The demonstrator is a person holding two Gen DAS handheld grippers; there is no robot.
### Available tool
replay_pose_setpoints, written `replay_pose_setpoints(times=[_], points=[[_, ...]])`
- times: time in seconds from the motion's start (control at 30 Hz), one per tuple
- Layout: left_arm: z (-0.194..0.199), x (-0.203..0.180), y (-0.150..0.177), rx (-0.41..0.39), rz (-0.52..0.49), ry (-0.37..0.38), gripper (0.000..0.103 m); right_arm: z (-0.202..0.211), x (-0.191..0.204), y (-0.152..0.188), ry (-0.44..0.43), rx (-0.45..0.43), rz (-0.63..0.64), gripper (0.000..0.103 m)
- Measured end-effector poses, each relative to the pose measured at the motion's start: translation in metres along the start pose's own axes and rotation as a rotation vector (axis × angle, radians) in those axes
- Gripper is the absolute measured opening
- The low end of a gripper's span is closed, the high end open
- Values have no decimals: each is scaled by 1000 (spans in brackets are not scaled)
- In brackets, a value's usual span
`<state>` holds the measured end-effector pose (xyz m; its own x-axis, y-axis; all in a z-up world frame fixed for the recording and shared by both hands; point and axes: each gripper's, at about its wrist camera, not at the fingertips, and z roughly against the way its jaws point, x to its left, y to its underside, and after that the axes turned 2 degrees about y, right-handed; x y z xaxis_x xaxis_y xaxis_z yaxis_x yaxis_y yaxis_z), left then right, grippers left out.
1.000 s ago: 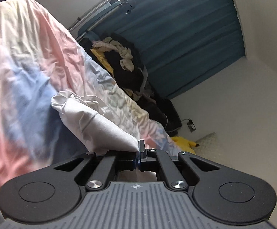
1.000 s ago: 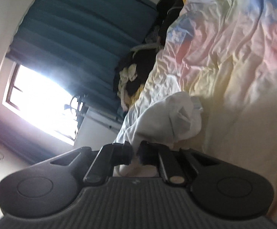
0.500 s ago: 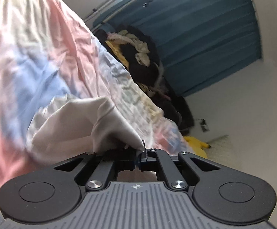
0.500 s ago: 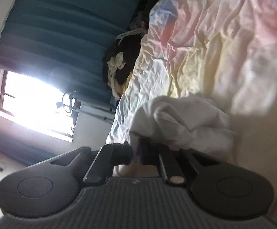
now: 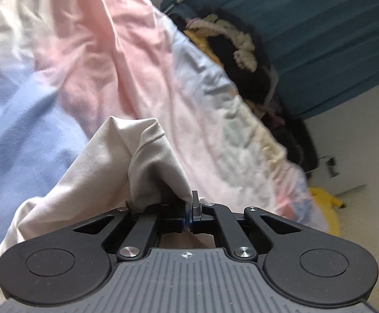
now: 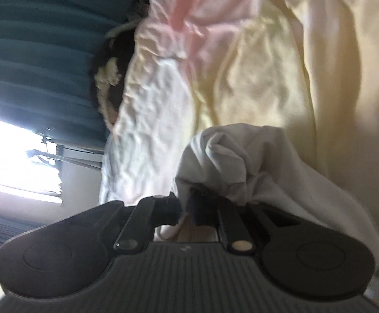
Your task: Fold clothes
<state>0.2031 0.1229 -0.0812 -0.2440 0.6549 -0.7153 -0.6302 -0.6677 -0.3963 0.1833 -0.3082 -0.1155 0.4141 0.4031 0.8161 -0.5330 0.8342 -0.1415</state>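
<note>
From my left gripper's [image 5: 189,212] camera, the white cloth [image 5: 106,172] starts right at my fingertips and runs away to the left and down; a puffy bump of it stands up just ahead of my fingers, and the rest hangs low past the left side of my gripper; the long way of the cloth goes off to my left, not straight ahead; my two fingers are pressed almost together, with only a thin slice of white cloth pinched between them; so I am holding the cloth by an edge; past the cloth lies the pink and blue blanket [image 5: 90,52]; far ahead and to the right there is a dark pile of clothes [image 5: 241,60] in front of a blue curtain [image 5: 319,34].

From my right gripper's [image 6: 185,210] camera, the same white cloth [image 6: 254,161] sits right at my fingertips and spreads to the right and down; it is bunched in a lump just ahead of my fingers; its long way goes off to my right; my fingers are nearly closed, and a little bit of cloth pokes out between them, so I think I am pinching it here too; the picture is blurry, so the pinch is hard to see well; beyond the cloth the blanket [image 6: 254,65] looks pale yellow and pink; the bright window [image 6: 9,156] is far off to my left.

Both grippers are right on the cloth, so neither one is nearer.
</note>
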Motion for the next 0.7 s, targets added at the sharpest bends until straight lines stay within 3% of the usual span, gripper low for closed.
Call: replay_pose_setpoints(times=[0.17,0.23,0.27,0.3,0.33,0.37,0.43,0.5,0.57,0.6,0.7], points=[[-17,-1,2,-3,-84,-48,5,-16,-1,-6,10,27,55,13],[-13,-7,6,-13,-132,-53,10,-16,2,-7,-6,31,90,22],[-10,-9,8,-20,-155,-50,21,-15,3,-7,-28,33,102,26],[-4,-13,12,-36,-185,-40,39,-12,5,-6,-54,38,120,38],[4,-18,17,-66,-227,-30,46,-9,9,-6,-73,42,148,48],[12,-24,22,-96,-270,-19,52,-4,14,-3,-81,31,192,51],[26,-36,33,-147,-358,-1,52,8,27,4,-106,5,307,51],[34,-49,47,-149,-455,6,52,13,39,14,-131,-14,415,50],[39,-61,60,-146,-545,4,52,13,55,26,-141,9,545,42],[33,-62,62,-131,-570,-18,52,13,60,33,-142,15,603,32],[15,-67,70,-85,-644,-86,52,5,70,47,-108,31,750,18]])
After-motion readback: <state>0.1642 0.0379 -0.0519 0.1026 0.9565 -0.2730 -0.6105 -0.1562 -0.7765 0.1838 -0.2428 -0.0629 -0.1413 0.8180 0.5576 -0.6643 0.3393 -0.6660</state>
